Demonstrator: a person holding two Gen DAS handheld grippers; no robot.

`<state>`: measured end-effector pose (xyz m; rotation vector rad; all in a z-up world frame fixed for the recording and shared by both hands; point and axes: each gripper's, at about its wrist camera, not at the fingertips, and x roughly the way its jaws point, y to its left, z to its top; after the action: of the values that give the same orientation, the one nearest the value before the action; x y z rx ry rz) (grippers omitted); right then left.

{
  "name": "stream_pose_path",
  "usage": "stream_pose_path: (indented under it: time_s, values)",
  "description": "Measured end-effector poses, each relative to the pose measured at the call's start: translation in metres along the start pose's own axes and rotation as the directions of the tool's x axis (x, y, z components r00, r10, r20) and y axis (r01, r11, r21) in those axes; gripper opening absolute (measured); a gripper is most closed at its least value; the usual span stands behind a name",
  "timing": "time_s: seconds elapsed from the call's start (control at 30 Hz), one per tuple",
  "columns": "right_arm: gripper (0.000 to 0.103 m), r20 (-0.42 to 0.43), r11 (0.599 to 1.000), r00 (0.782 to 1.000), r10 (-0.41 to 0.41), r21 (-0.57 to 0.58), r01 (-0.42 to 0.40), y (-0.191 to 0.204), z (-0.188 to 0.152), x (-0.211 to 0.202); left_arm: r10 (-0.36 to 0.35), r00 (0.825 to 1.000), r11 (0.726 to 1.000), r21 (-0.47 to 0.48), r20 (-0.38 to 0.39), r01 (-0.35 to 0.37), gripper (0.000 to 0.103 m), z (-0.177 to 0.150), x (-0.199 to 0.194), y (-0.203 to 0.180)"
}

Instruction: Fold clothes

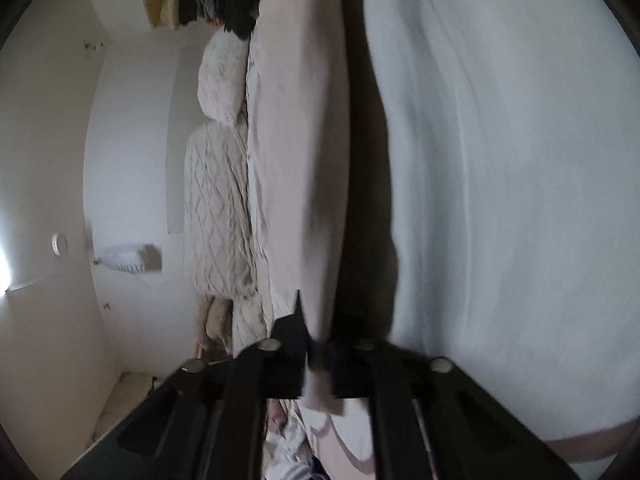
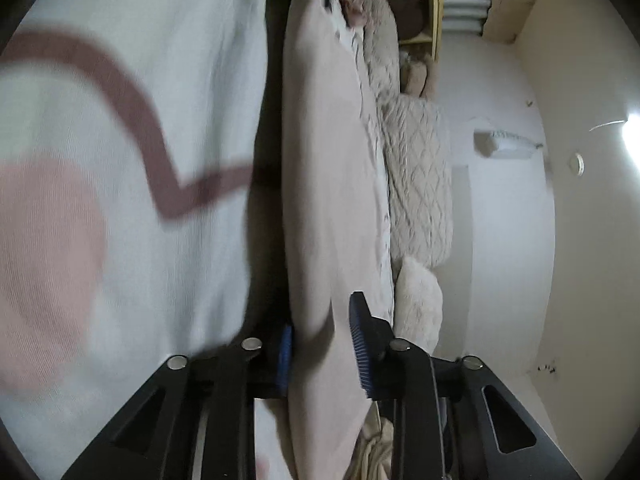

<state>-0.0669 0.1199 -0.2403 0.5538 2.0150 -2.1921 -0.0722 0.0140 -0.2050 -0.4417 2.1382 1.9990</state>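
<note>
The left gripper is seen from its own camera with its jaws closed on a strip of pale beige cloth, which is pinched between the black fingers and runs straight ahead from them. Just to the right of the jaws a dark gap is seen, and beyond it a white garment fills that whole side of the view, blurred. To the left of the jaws and farther off, a quilted cream pillow and a fluffy white cushion are lined up against a white wall.

The right gripper is shown with its jaws part-way apart; the same beige cloth lies between the blue-ribbed pads. Whether the pads press on it cannot be told, since a gap seems to remain at the right pad. To the left of these jaws the white garment is seen close up, marked with a dark red line and a pink patch. To the right and farther away, the fluffy cushion and the quilted pillow are seen, with a wooden shelf at the far end.
</note>
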Motion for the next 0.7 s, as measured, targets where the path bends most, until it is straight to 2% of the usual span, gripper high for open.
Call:
stream_pose_path:
  time_s: [0.13, 0.33, 0.43, 0.53, 0.63, 0.7]
  values:
    - [0.027, -0.085, 1.0, 0.996, -0.015, 0.001, 0.015, -0.005, -0.026, 0.008, 0.008, 1.0, 1.0, -0.011, -0.005, -0.008, 0.004, -0.001, 0.003, 0.003]
    - [0.027, -0.223, 1.0, 0.975, -0.018, 0.012, 0.021, -0.012, -0.085, 0.016, 0.005, 1.0, 0.999, -0.032, -0.009, -0.006, 0.004, -0.002, 0.006, 0.003]
    - [0.018, -0.262, 1.0, 0.965, -0.013, 0.017, 0.018, -0.011, -0.109, 0.019, 0.002, 1.0, 0.999, -0.041, -0.021, -0.002, 0.004, -0.002, 0.008, 0.002]
    - [0.018, -0.233, 0.999, 0.972, -0.026, 0.027, 0.033, -0.008, -0.112, 0.017, 0.005, 1.0, 0.999, -0.036, -0.028, -0.006, 0.005, 0.0, 0.008, 0.0]
    - [0.018, -0.166, 0.997, 0.983, -0.079, -0.027, 0.075, -0.002, -0.11, 0.015, 0.008, 0.999, 1.0, -0.029, -0.031, -0.009, 0.006, 0.0, 0.01, 0.001]
    - [0.018, -0.152, 0.997, 0.986, -0.071, -0.038, 0.066, -0.006, -0.106, 0.02, -0.003, 0.999, 0.999, -0.037, -0.036, 0.001, 0.006, 0.0, 0.012, 0.003]
